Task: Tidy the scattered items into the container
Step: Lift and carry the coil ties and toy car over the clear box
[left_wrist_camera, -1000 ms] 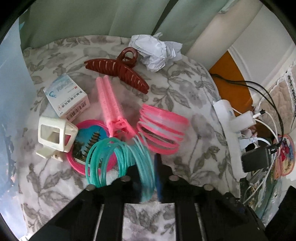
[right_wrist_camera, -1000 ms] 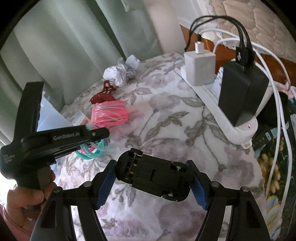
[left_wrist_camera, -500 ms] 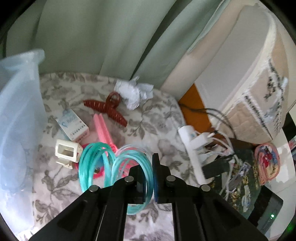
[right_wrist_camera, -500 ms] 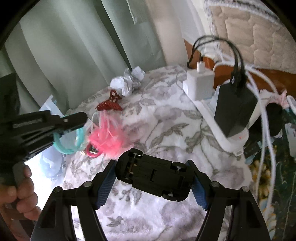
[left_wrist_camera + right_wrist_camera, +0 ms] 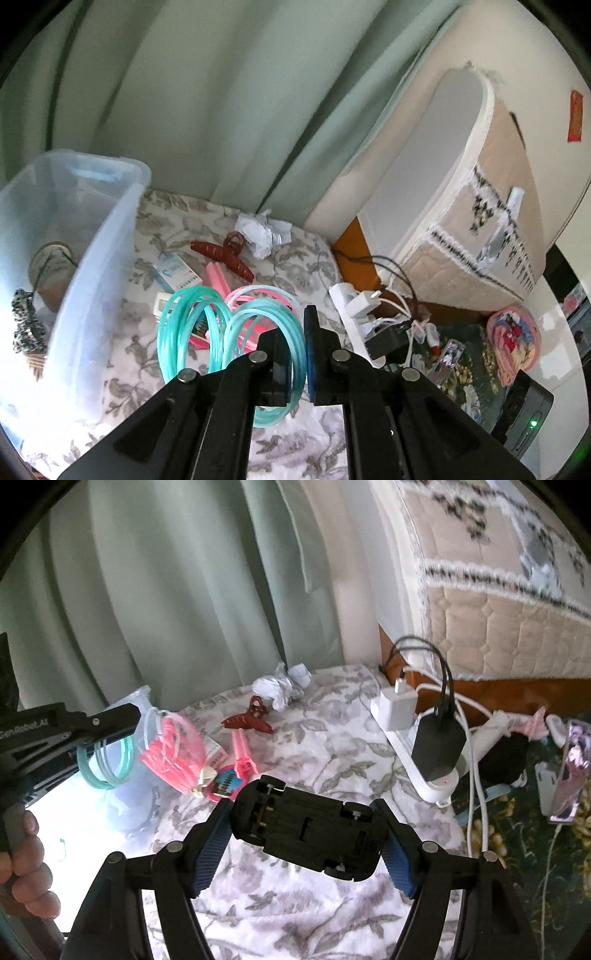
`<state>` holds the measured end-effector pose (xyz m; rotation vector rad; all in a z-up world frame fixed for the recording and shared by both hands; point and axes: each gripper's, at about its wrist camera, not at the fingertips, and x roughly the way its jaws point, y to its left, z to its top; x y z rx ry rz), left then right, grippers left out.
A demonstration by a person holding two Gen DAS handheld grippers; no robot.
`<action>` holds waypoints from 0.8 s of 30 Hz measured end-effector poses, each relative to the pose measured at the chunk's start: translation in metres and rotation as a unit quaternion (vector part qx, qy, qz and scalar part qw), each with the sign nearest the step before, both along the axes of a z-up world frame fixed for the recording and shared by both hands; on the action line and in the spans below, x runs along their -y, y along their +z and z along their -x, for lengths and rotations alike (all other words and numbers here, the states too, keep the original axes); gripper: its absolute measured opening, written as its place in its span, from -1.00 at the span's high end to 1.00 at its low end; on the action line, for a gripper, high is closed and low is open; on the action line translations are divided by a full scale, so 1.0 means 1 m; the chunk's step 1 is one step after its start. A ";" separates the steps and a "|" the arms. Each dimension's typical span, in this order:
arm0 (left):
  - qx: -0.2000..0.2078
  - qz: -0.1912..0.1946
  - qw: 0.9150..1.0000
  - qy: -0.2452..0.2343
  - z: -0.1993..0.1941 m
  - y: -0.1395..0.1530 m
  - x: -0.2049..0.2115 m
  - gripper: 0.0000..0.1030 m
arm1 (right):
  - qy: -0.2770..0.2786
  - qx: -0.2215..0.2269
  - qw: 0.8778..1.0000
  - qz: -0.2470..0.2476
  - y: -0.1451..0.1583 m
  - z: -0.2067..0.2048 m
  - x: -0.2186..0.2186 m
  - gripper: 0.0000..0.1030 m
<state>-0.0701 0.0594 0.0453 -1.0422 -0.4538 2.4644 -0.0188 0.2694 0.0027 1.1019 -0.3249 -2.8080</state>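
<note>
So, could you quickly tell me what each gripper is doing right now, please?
Left gripper: shut on the teal spiral ring toy.
Right gripper: shut on the black toy car, held underside up.

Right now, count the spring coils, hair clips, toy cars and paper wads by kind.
Spring coils: 2 (teal coil, pink coil)
Hair clips: 2 (dark red claw, pink clip)
Toy cars: 1 (black toy car)
Paper wads: 1 (white paper wad)
Total: 6
</note>
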 end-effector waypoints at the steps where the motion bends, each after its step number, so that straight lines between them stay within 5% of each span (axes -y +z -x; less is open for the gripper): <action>1: -0.003 -0.003 1.000 0.003 -0.003 0.003 0.004 0.89 | 0.002 -0.004 1.000 -0.003 0.004 -0.003 0.003 -0.49; 15: -0.075 -0.034 0.995 0.053 -0.036 0.049 0.068 0.89 | 0.038 -0.066 0.997 -0.032 0.066 -0.025 0.047 -0.49; 24: -0.102 -0.033 0.986 0.124 -0.046 0.047 0.136 0.89 | 0.096 -0.083 0.991 -0.043 0.089 -0.010 0.102 -0.49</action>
